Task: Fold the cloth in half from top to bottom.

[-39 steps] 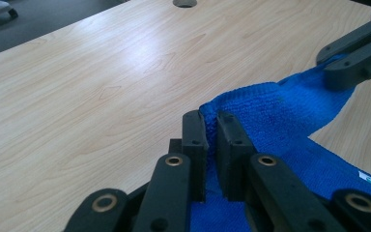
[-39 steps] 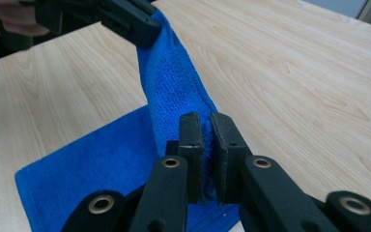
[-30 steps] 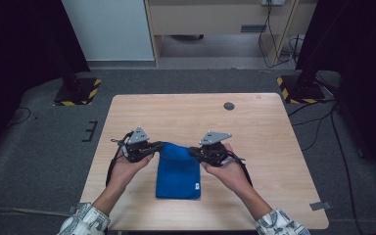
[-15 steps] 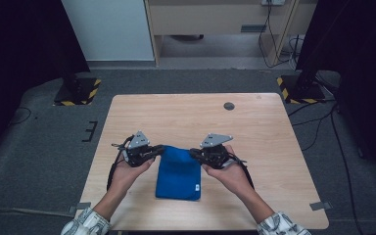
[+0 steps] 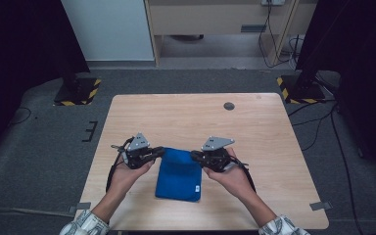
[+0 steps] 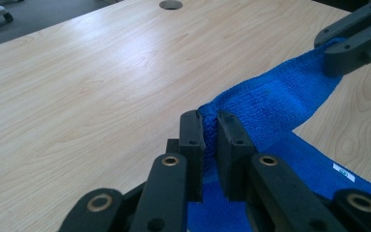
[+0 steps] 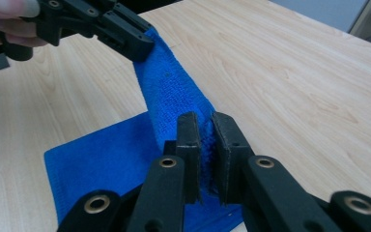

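Two corners of the blue towel (image 5: 178, 174) are clamped, one in my left gripper (image 6: 210, 140), one in my right gripper (image 7: 205, 137), far edge lifted, remainder flat on the desk (image 5: 186, 115). Risk: uneven pulling could slip a corner free, skewing the fold.

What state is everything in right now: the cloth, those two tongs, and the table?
Blue cloth: folded, lying on the table, its far edge lifted at both corners.
Left tongs: shut on one far corner of the cloth.
Right tongs: shut on the other far corner.
Table: bare wood beyond the cloth, with a small round hole near its far edge.
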